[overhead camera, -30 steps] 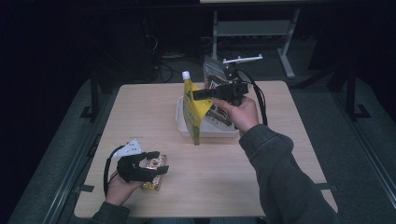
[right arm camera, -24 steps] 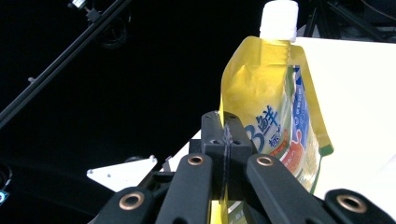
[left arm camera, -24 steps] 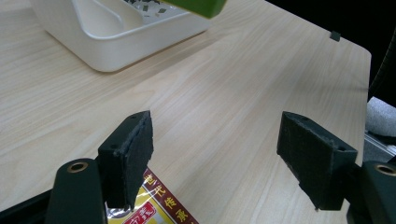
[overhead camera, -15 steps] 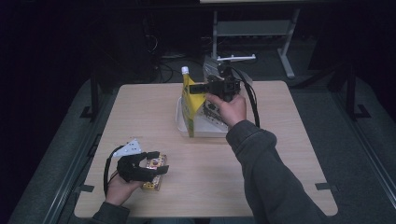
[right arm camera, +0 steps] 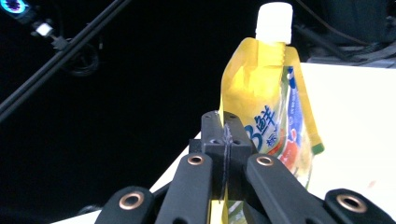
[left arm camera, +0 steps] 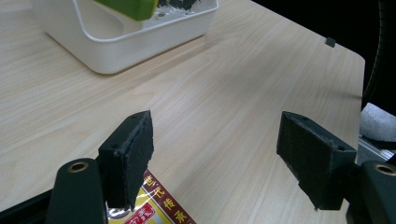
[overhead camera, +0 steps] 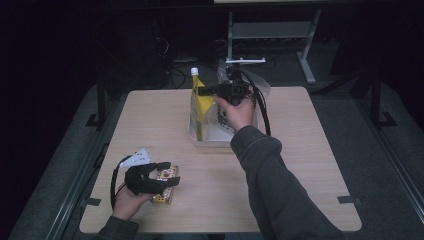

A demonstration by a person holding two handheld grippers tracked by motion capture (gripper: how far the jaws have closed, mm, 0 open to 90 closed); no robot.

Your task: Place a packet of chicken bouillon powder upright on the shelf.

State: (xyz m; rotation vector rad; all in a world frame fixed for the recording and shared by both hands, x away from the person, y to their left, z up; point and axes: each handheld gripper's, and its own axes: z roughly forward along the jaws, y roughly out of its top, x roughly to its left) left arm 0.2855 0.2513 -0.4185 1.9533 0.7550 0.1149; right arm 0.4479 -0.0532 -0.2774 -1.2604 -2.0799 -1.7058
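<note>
Pouch (overhead camera: pixel 201 102): yellow spouted drink pouch, upright, its bottom in the white bin (overhead camera: pixel 200 139) on the surface (overhead camera: pixel 300 165).
Right gripper (overhead camera: pixel 212 90): fingers clamped on the pouch's side seam.
Left gripper (overhead camera: pixel 167 179): fingers apart, over a snack packet (left arm camera: pixel 154 210).
Handling: probably soft, liquid-filled, bottom-heavy and slick; it may sag.
Best hold: likely the flat seam or the stiff neck under the cap (right arm camera: pixel 274 19).

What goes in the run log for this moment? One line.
right gripper shut on yellow pouch | pouch over white bin | left gripper open
</note>
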